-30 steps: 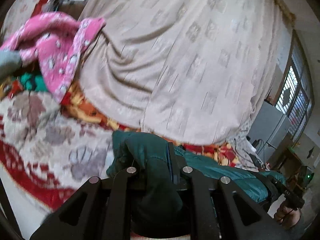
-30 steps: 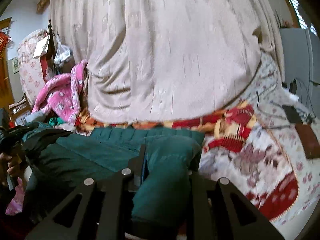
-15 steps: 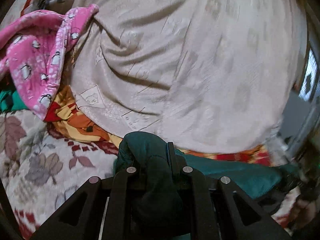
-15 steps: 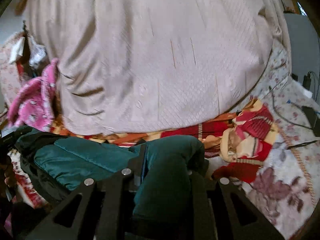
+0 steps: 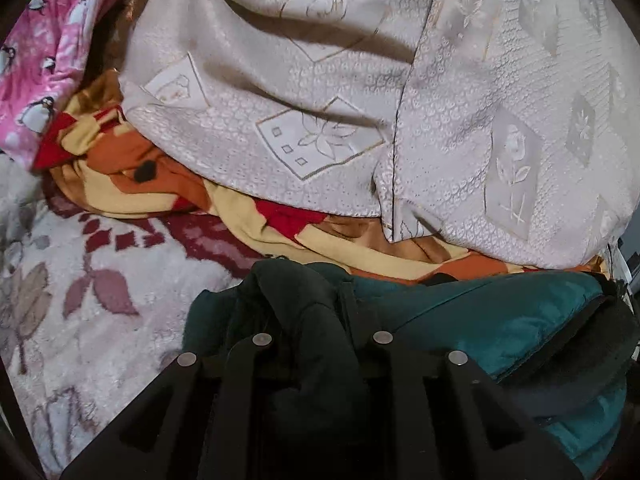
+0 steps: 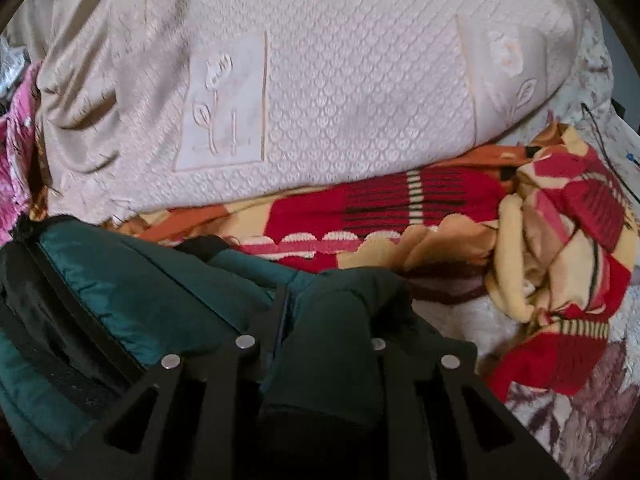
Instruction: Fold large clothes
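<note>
A dark teal padded jacket (image 5: 480, 320) lies low over the bed, stretched between both grippers. In the left wrist view my left gripper (image 5: 304, 312) has a bunched corner of it between its fingers; the jaws are opening and the fabric still sits pinched there. In the right wrist view the jacket (image 6: 140, 280) runs off to the left, showing a black lining band. My right gripper (image 6: 328, 312) is shut on the other bunched corner. The fabric hides most of both pairs of fingertips.
A big beige embossed quilt (image 5: 400, 100) is heaped right ahead, filling the top of both views. Under it lies a red, orange and yellow blanket (image 6: 560, 240). A pink penguin fleece (image 5: 36, 60) is at the far left. The white floral bed cover (image 5: 100, 300) spreads below.
Both grippers have gone forward and down with the jacket towards the beige quilt, which now fills the views. The room, window and the person's hand have dropped out of sight.
</note>
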Available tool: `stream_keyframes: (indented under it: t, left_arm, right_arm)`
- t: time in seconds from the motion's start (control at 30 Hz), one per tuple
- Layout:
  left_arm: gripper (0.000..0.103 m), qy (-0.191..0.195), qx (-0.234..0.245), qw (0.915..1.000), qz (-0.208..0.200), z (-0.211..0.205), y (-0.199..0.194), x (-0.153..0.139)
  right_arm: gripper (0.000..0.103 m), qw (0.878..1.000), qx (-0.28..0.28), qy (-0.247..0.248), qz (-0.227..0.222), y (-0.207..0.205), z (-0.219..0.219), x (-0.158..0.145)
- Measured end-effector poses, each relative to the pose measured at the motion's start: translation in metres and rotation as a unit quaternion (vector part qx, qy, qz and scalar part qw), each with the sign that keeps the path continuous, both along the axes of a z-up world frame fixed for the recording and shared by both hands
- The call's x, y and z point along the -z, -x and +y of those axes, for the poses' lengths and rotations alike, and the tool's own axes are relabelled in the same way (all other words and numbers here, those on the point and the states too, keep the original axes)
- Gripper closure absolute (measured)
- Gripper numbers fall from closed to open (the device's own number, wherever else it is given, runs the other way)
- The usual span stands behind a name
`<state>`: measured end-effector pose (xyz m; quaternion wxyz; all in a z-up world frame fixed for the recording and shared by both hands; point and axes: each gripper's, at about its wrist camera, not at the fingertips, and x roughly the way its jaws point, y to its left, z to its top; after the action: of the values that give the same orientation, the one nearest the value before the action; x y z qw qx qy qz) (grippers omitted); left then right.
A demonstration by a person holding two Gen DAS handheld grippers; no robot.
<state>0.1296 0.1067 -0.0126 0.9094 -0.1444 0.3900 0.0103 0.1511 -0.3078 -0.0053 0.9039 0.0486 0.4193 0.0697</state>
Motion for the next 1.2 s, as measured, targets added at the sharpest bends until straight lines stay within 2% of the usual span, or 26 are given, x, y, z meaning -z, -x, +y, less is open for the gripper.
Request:
stream_keyframes:
  t: [0.13,0.23,0.3,0.33,0.4,0.47,0.5,0.6,0.73,0.87,0.9,1.0,1.07,1.2]
  left_arm:
    - [0.099,0.016,-0.001,0.9999,0.004,0.001,-0.002,-0.004]
    - [0.094,0.042,0.007,0.9988,0.023,0.006,-0.006,-0.011]
    - [0.086,0.067,0.013,0.9974,0.023,0.011,-0.007,-0.018]
    - [0.084,0.084,0.013,0.9963,0.015,0.015,-0.005,-0.023]
    - [0.070,0.111,0.023,0.9935,0.000,0.019,-0.003,-0.033]
    - [0.062,0.120,0.033,0.9921,-0.013,0.018,-0.001,-0.044]
    - [0.053,0.129,0.042,0.9906,-0.020,0.017,0.001,-0.049]
    - [0.044,0.145,0.063,0.9861,-0.050,0.016,0.009,-0.066]
    - [0.041,0.123,0.058,0.9863,-0.094,0.014,0.019,-0.084]
    - [0.041,0.095,0.055,0.9849,-0.134,0.009,0.028,-0.097]
    - [0.041,0.088,0.057,0.9855,-0.133,0.009,0.028,-0.098]
    - [0.041,0.076,0.061,0.9892,-0.109,-0.001,0.016,-0.087]
    - [0.041,0.043,0.058,0.9948,-0.072,-0.011,0.002,-0.073]
    - [0.041,-0.015,0.060,0.9980,-0.009,-0.028,-0.011,-0.043]
  right_arm:
    - [0.082,1.000,-0.001,-0.008,0.007,0.000,0.001,0.002]
    - [0.076,0.999,0.010,-0.049,0.015,0.004,-0.010,-0.003]
    - [0.062,0.993,0.029,-0.113,0.025,0.006,-0.025,-0.010]
    - [0.051,0.987,0.037,-0.152,0.025,0.008,-0.034,-0.014]
    - [0.041,0.977,0.050,-0.208,0.012,0.016,-0.048,-0.025]
    - [0.029,0.969,0.056,-0.243,-0.003,0.022,-0.056,-0.033]
    - [0.027,0.964,0.059,-0.258,-0.012,0.027,-0.060,-0.038]
    - [0.026,0.958,0.045,-0.280,-0.030,0.037,-0.063,-0.051]
    - [0.023,0.965,0.022,-0.253,-0.067,0.048,-0.052,-0.072]
    - [0.023,0.982,-0.011,-0.175,-0.069,0.046,-0.028,-0.083]
    - [0.023,0.986,-0.018,-0.150,-0.062,0.044,-0.020,-0.082]
    - [0.023,0.995,-0.025,-0.092,-0.043,0.036,-0.002,-0.077]
    - [0.023,0.997,-0.021,-0.070,-0.034,0.028,0.005,-0.072]
    - [0.023,0.999,-0.003,-0.015,0.030,0.003,0.017,-0.047]
